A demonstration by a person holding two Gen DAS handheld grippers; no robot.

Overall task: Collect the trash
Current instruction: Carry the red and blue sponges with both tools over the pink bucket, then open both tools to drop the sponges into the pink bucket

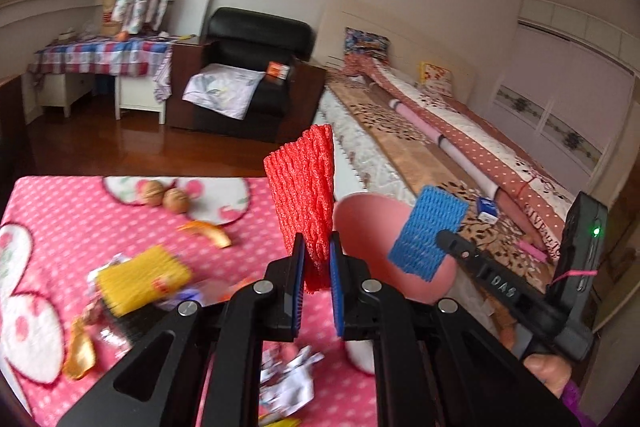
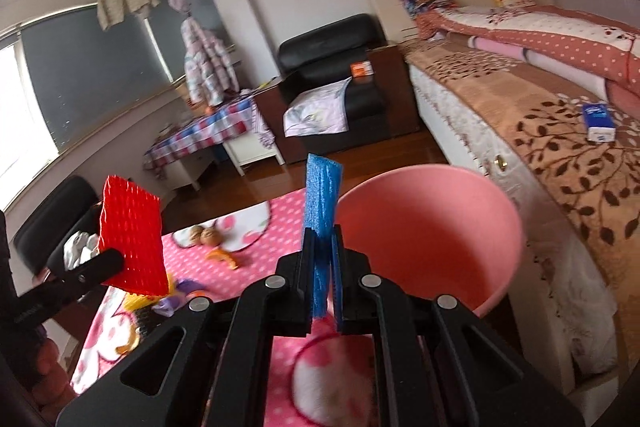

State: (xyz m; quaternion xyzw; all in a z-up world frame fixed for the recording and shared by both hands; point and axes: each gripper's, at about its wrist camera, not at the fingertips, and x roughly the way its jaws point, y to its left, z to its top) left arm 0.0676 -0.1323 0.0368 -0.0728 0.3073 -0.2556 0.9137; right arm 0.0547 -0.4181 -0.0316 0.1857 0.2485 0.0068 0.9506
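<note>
A: Left tool (image 1: 316, 259)?
B: Clamped on the red net (image 1: 304, 195). The net stands upright out of the pads, above the table (image 1: 80, 219). In the right view it shows at far left (image 2: 132, 239).

A: Right tool (image 2: 322, 259)?
B: Clenched on the blue net (image 2: 322, 195), which sticks up between the pads. From the left view the blue net (image 1: 428, 231) is in front of the pink bin (image 1: 360, 219).

A: Where's the bin?
B: Between the table and the bed (image 2: 540, 131), at the table's right edge. Its open mouth (image 2: 432, 227) is just right of the right tool. Both nets are held in the air, neither is in the bin.

A: What's left on the table?
B: Yellow net (image 1: 140, 279) with wrappers (image 1: 288, 383) around it, blurred. An orange peel (image 1: 208, 231). Two walnuts (image 1: 166, 197) near the far edge. A gold wrapper (image 1: 78, 351) at left.

A: Background?
B: Black armchair (image 1: 256, 67), a checked-cloth desk (image 1: 100, 59), a small blue box (image 2: 598, 121) on the bed.

A: Person?
B: A thumb (image 1: 548, 371) on the right tool's handle, at lower right of the left view.
</note>
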